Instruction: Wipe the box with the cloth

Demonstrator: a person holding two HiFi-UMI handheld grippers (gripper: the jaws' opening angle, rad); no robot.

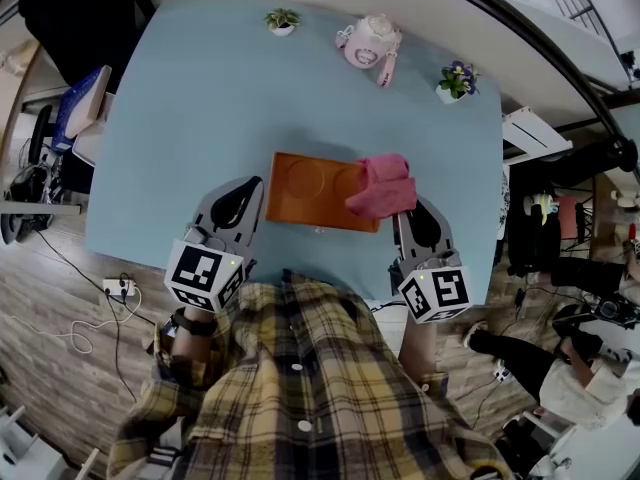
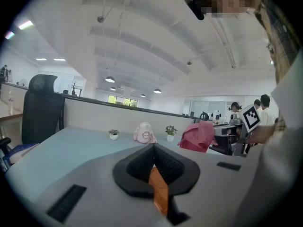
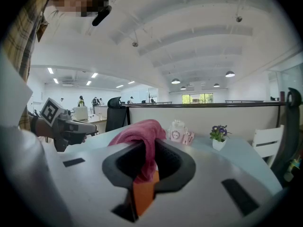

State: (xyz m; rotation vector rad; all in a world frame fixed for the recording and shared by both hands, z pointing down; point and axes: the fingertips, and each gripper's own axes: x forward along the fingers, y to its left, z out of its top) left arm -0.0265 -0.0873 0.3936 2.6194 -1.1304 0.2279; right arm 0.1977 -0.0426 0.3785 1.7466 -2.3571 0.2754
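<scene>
A flat orange box (image 1: 310,193) lies on the pale blue table (image 1: 200,118), just ahead of me. A pink cloth (image 1: 383,185) is bunched over its right end. My right gripper (image 1: 405,211) is shut on the cloth, which hangs pinched between the jaws in the right gripper view (image 3: 150,148), with the box (image 3: 142,195) showing under it. My left gripper (image 1: 258,183) meets the box's left edge. In the left gripper view (image 2: 152,148) the jaws are closed, with a strip of the orange box (image 2: 160,188) between them. The cloth (image 2: 196,136) shows off to the right.
A pink teapot (image 1: 368,43) and two small potted plants (image 1: 282,20) (image 1: 457,80) stand along the table's far edge. An office chair (image 1: 80,108) sits off the table's left side. A power strip (image 1: 118,286) and cables lie on the wooden floor.
</scene>
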